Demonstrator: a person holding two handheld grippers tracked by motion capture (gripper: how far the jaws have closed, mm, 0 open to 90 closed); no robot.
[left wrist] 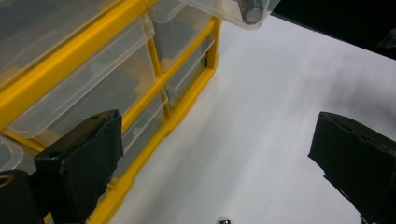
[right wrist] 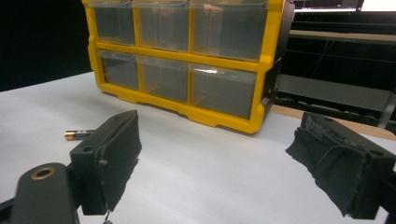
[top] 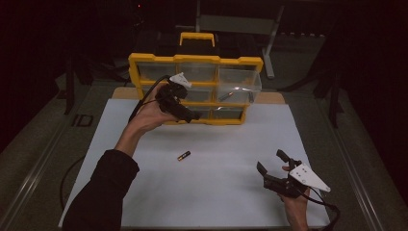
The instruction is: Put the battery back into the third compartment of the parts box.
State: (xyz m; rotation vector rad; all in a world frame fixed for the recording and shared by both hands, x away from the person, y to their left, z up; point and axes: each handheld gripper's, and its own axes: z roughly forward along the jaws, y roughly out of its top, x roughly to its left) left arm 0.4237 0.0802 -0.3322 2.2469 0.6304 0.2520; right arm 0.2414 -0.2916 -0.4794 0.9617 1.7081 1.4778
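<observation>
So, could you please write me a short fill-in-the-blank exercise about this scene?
1. The drawer cabinet has a frame coloured ____.
2. On the white mat, between the hands, lies a single ____.
3. The jaws of the right gripper stand ____.
4. The pulled-out drawer is on the cabinet's ____ side in the high view.

Missing words: yellow; battery; open; right

Yellow organizer (top: 195,60) upright at table's rear, battery (top: 184,156) lying flat mid-table

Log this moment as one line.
left tool: open, at organizer | right tool: open, empty | battery: loose on mat | middle-right drawer: pulled out
</observation>
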